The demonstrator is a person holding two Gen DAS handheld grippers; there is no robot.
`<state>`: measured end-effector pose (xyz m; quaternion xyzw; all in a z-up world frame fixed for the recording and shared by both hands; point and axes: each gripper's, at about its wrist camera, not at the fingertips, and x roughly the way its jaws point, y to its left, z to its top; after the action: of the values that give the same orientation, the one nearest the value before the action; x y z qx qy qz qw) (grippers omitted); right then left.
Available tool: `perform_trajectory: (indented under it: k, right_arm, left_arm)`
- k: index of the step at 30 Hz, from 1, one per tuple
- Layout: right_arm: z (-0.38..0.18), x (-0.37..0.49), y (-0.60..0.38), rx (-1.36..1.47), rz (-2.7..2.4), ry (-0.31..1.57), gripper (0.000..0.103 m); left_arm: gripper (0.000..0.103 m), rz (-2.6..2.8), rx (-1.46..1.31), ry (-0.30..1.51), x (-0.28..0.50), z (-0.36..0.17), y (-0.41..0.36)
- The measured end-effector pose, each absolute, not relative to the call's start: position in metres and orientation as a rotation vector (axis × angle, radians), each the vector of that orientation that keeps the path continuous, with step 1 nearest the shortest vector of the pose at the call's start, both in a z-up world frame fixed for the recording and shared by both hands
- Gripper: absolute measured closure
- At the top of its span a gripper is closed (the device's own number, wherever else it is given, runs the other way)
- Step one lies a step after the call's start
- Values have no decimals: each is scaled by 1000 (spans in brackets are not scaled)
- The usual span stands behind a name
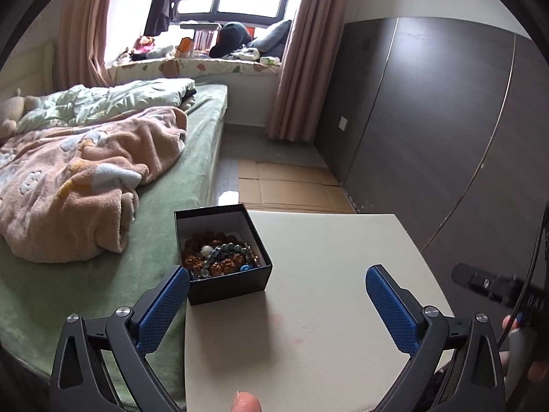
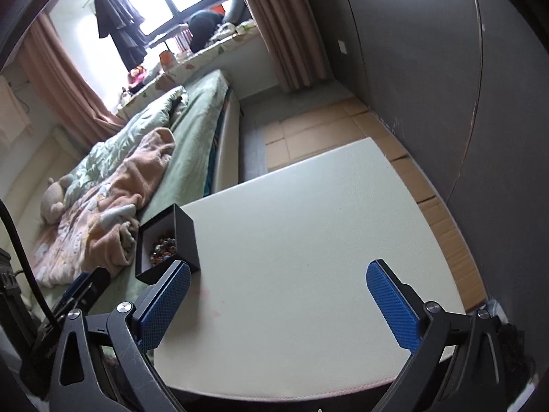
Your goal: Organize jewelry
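- We see a small black box (image 1: 223, 250) that stands upright on the pale tabletop (image 1: 326, 292), at its corner on the side of the bed (image 1: 103, 274), with the open top facing up.
- Inside the box lies the jewelry (image 1: 219, 255): strings of brown beads, some grey-blue beads, one white bead and one bright blue bead, all in one tangled heap.
- We judge that the task is near its end, because no loose piece of jewelry shows on the tabletop in either view. We see no lid anywhere, so we cannot say if closing the box is left to do.
- The box looks almost square from above, so it has no clear long axis. In the left wrist view its edges are a little turned against the tabletop edges, with one corner pointing toward us.
- The bead strings are coiled, so we cannot give one direction for them.
- The left gripper (image 1: 278, 286) has its blue fingers (image 1: 163, 309) spread fully wide and holds nothing; the box is just ahead of its left finger, but not between the two.
- The right gripper (image 2: 278, 283) is also wide apart and empty, above the bare tabletop, with the box (image 2: 168, 243) beside its left finger.
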<state>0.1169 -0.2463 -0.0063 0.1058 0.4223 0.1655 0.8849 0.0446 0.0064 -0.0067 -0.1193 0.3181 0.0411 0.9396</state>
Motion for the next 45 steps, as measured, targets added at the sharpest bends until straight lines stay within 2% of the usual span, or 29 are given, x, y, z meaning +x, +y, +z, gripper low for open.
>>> perform_trajectory:
  k: [22,45]
  right_arm:
    - [-12,76,-225,86,372,894,0]
    - [2,73,-240,166,383,825,0]
  left_arm:
    - [0,111,-197,570,19,14,11]
    - [0,96,-173,594,18,16,4]
